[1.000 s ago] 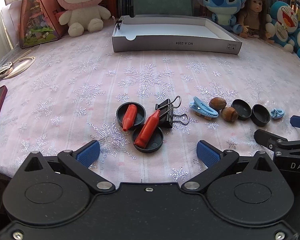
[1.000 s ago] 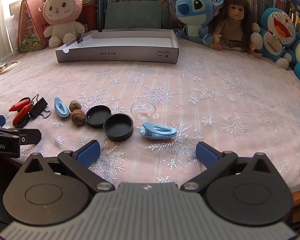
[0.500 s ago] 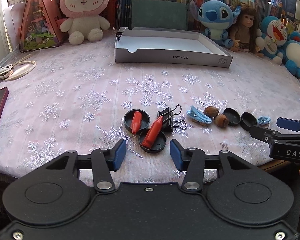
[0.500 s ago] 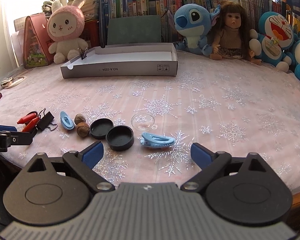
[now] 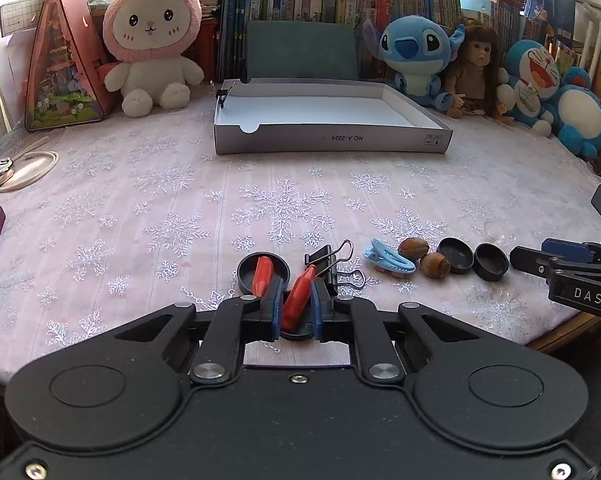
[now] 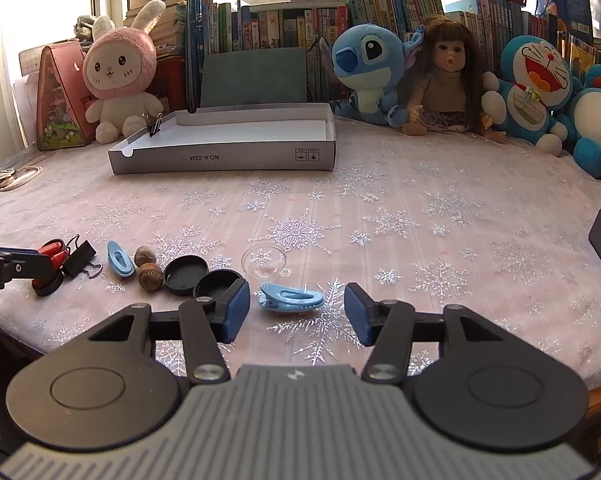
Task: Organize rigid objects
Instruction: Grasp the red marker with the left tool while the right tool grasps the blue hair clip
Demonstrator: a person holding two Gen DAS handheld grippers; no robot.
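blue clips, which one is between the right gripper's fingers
The blue clip nearest the table edge, lying just beyond the clear dome. The closing right gripper flanks it without touching. The other blue clip lies far left beside the nuts.

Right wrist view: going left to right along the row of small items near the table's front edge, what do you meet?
Red pieces → black binder clip → small blue clip → two nuts → two black caps → clear dome → large blue clip, between the closing right gripper's fingers.

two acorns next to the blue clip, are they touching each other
Touching. The left wrist view shows the farther acorn overlapping the nearer acorn with no cloth visible between them; the right wrist view also shows no gap.
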